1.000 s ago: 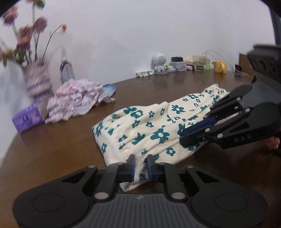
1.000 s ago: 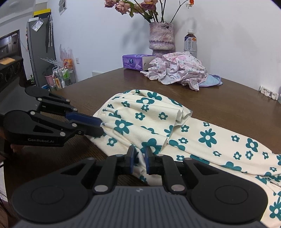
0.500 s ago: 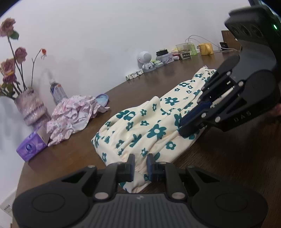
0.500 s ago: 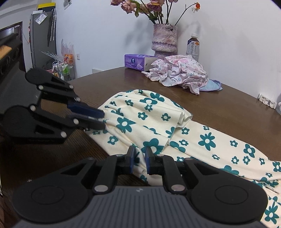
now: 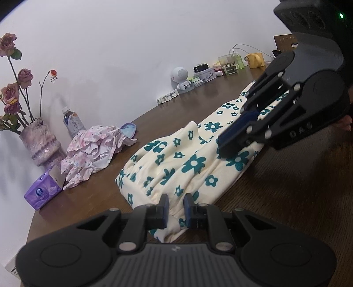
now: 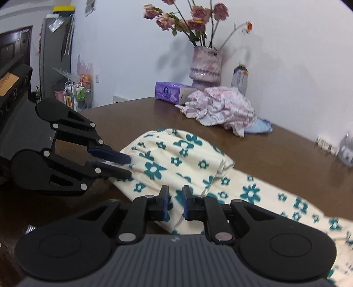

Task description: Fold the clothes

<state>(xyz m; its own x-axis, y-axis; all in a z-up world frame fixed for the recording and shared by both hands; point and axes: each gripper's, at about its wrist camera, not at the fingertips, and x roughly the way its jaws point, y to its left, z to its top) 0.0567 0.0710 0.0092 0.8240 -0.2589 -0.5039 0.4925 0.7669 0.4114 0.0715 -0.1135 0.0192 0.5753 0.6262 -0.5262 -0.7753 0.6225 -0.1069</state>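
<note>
Pinching the floral garment (image 5: 176, 163) hem, both my grippers, left (image 5: 175, 208) and right (image 6: 175, 205): partly folded; pink garment (image 6: 222, 108), upper middle, unfolded.

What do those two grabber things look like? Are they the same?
Almost twins. The left gripper and right gripper are matte black plastic with round discs, silver screws, a ribbed grey top and dark blue pads on the fingers. The right one has pale letters on its side and a tiny green light.
</note>
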